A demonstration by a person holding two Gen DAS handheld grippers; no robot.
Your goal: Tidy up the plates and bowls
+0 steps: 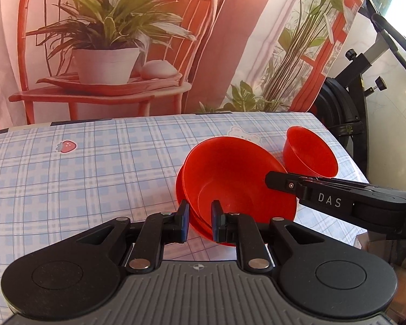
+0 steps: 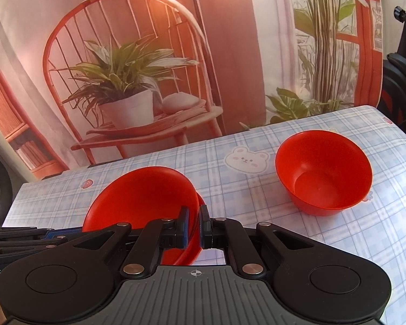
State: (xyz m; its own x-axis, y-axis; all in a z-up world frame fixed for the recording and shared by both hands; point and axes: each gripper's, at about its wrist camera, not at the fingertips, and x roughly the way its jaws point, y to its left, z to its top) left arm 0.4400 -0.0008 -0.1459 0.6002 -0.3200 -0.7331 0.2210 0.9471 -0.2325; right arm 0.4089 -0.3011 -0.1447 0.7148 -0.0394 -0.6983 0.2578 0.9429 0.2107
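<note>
A wide red bowl (image 1: pixel 230 173), tilted, sits nested in a second red dish whose rim (image 1: pixel 179 189) shows just under it. My left gripper (image 1: pixel 200 212) is shut on the near rim of this pair. My right gripper (image 1: pixel 269 181) reaches in from the right and pinches the right rim. In the right wrist view the same bowl (image 2: pixel 140 197) is at lower left, with my right gripper (image 2: pixel 195 218) shut on its rim and the left gripper (image 2: pixel 67 234) at its left side. A smaller, deeper red bowl (image 2: pixel 323 173) stands upright on the table to the right, apart from both grippers.
The table (image 1: pixel 67 184) wears a blue checked cloth with strawberry and bear prints. Its right edge runs close behind the small bowl (image 1: pixel 308 154). A black exercise machine (image 1: pixel 349 103) stands beyond that edge. A printed backdrop (image 1: pixel 108 54) of a chair and plants hangs behind.
</note>
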